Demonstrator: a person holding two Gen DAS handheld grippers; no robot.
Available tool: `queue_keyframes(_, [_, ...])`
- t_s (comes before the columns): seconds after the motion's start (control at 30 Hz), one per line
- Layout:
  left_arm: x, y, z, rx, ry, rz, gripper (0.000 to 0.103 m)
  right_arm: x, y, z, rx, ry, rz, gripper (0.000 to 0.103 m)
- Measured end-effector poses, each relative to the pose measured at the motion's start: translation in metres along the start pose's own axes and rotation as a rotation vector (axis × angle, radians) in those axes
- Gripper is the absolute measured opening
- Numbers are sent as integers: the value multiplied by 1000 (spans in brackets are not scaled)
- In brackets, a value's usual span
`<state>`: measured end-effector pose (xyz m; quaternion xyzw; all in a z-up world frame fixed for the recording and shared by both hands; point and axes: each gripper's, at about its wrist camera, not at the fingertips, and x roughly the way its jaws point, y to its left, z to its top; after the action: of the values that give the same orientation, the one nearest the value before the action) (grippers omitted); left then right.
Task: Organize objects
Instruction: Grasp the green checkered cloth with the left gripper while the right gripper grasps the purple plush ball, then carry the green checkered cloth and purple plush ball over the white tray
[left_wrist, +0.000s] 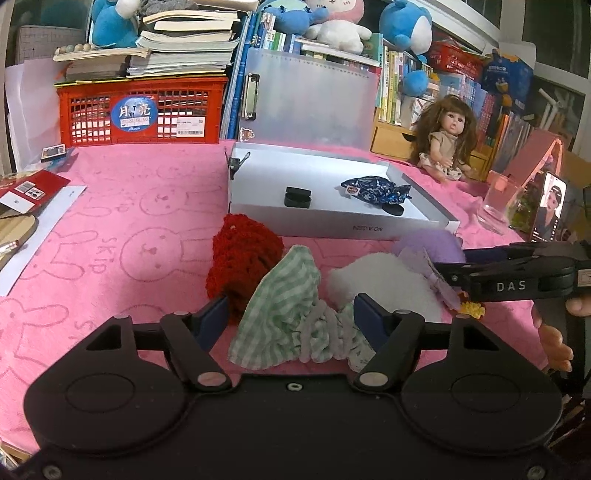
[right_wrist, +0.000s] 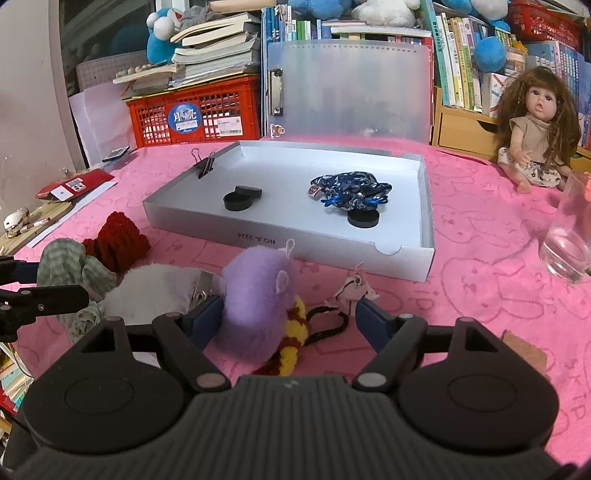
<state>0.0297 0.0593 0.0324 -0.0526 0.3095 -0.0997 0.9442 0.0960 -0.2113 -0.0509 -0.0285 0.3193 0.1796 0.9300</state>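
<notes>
A green-and-white striped cloth scrunchie (left_wrist: 288, 306) lies on the pink towel between the fingers of my left gripper (left_wrist: 291, 314), which stands open around it. A red knitted piece (left_wrist: 243, 258) and a white fluffy piece (left_wrist: 384, 280) flank it. My right gripper (right_wrist: 291, 314) is open over a purple fluffy toy (right_wrist: 258, 291); its left pad touches the fur and its right finger stands apart. A yellow-and-red knitted band (right_wrist: 291, 339) lies under the toy. Beyond sits a white shallow box (right_wrist: 258, 240) holding a blue patterned scrunchie (right_wrist: 351, 190) and black round cases (right_wrist: 242, 197).
A doll (right_wrist: 532, 122) sits at the back right, with a drinking glass (right_wrist: 569, 236) near it. A red crate (left_wrist: 144, 110) under books and a clear folder (left_wrist: 314, 99) stand behind the box. A binder clip (right_wrist: 203, 164) grips the box rim. A phone (left_wrist: 552, 206) leans at the right.
</notes>
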Motion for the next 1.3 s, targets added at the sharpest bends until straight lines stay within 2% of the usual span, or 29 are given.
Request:
queue_keyframes(0.2, [5,1,-4,-20,7,-21,72,3,2,-2,2,-2,-1,86])
queue_keyframes(0.57, [9,-5,-10,-16,20,-63,72,-1,8,-2,-14,-33,12,70])
queue_keyframes(0.6, [9,-5,-10,-14,17,-62,70,-2,9,-2,-15,-36,12,69])
queue_keyframes(0.67, [8,-6,-10,-15,13,-80,57,-2,10,-2,-17,-44,16,60])
queue_keyframes(0.77, [5,-7,-10,-26,0,-103,41,-4,13,-3,-22,-56,24,47])
queue_keyframes(0.83, [3,-8,-9,-24,-13,-104,37,-6,16,-2,-33,-70,20,41])
queue_keyframes(0.9, [1,-10,-7,-19,-30,-99,29,-8,19,-2,-45,-90,9,39])
queue_keyframes(1.3, [-5,-4,5,-54,-73,-87,27,-21,1,7,29,-159,-32,39])
